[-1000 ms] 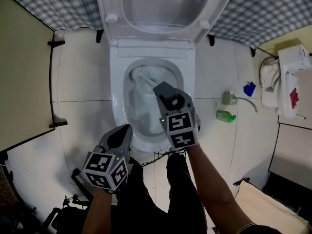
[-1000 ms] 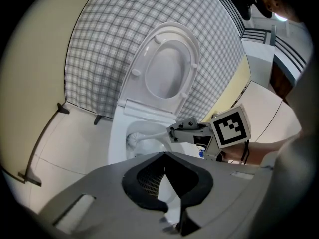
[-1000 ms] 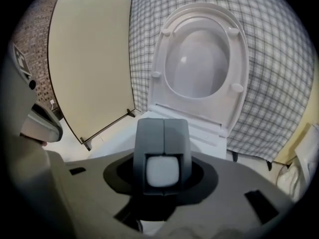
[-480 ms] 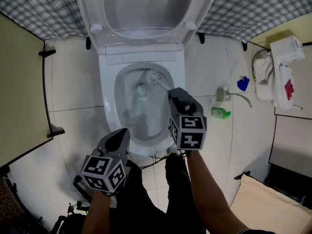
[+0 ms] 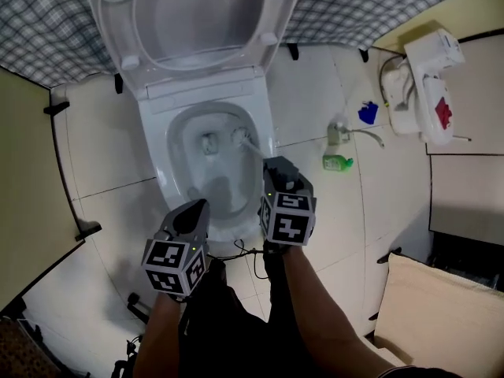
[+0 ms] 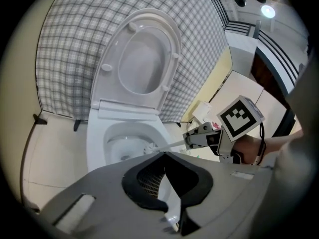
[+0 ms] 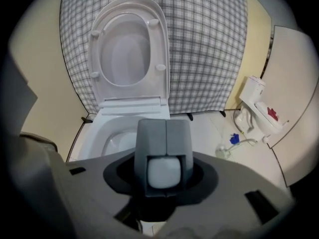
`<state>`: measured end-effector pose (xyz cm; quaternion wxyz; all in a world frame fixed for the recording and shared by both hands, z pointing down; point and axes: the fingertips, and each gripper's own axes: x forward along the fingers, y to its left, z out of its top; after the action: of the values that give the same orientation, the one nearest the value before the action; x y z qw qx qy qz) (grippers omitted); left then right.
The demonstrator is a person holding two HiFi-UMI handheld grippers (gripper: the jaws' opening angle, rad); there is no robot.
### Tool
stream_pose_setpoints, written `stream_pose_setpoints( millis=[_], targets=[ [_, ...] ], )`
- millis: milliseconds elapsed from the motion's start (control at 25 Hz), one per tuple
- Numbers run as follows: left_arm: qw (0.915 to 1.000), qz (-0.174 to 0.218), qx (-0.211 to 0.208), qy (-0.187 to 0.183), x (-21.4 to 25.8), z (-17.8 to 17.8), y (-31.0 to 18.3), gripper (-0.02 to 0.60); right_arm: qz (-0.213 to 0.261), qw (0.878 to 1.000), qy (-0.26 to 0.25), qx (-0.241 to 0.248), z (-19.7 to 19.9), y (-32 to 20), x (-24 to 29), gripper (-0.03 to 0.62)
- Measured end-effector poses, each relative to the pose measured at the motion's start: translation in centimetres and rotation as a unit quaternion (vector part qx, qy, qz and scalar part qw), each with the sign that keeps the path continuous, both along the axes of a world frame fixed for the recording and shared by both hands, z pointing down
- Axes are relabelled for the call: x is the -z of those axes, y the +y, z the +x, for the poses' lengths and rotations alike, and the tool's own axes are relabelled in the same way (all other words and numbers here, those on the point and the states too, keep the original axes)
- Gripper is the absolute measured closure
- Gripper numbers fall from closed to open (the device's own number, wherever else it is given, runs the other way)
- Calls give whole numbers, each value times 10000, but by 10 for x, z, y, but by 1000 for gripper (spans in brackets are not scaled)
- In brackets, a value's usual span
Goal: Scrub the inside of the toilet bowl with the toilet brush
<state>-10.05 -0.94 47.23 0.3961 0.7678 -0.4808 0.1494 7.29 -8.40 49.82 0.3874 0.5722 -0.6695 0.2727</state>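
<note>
The white toilet (image 5: 153, 172) stands with lid and seat (image 5: 189, 14) raised. My right gripper (image 5: 279, 176) is shut on the white handle of the toilet brush, just over the bowl's near right rim. The bristle head (image 5: 239, 136) sits inside the bowl at its back right. In the right gripper view the handle's butt (image 7: 163, 173) fills the gap between the jaws. The left gripper view shows the brush head (image 6: 149, 147) and the right gripper (image 6: 204, 137) beyond it. My left gripper (image 5: 189, 217) hovers at the bowl's front edge, jaws together, holding nothing.
A green bottle (image 5: 337, 162), a floor valve with hose (image 5: 346, 135) and a blue object (image 5: 368, 113) lie on the tiles right of the toilet. A white wall unit (image 5: 425, 85) hangs further right. A beige partition (image 5: 24, 172) closes the left side.
The brush head has swept from the back left of the bowl to its back right. My right gripper has rolled and drawn toward the near right rim. The left gripper has shifted slightly.
</note>
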Motion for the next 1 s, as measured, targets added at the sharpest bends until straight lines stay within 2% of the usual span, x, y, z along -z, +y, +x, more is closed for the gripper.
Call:
stream_pose_setpoints(
  millis=[160,360,720,1000],
  targets=[
    [9997,74,-210,64,8,4,-1,572,-204,9996,25,-200,-3,26,7,407],
    [9995,128,-281,115,16,5,5,572,-499,9984,186,-200,1,62,12,407],
    [9997,66,-41,235,25,-2,25,572,-1101,9933,307,184,-6,125,23,407],
    [9998,66,-150,94,25,-1,26,572,-1351,9892,320,472,-18,143,23,408]
  ],
)
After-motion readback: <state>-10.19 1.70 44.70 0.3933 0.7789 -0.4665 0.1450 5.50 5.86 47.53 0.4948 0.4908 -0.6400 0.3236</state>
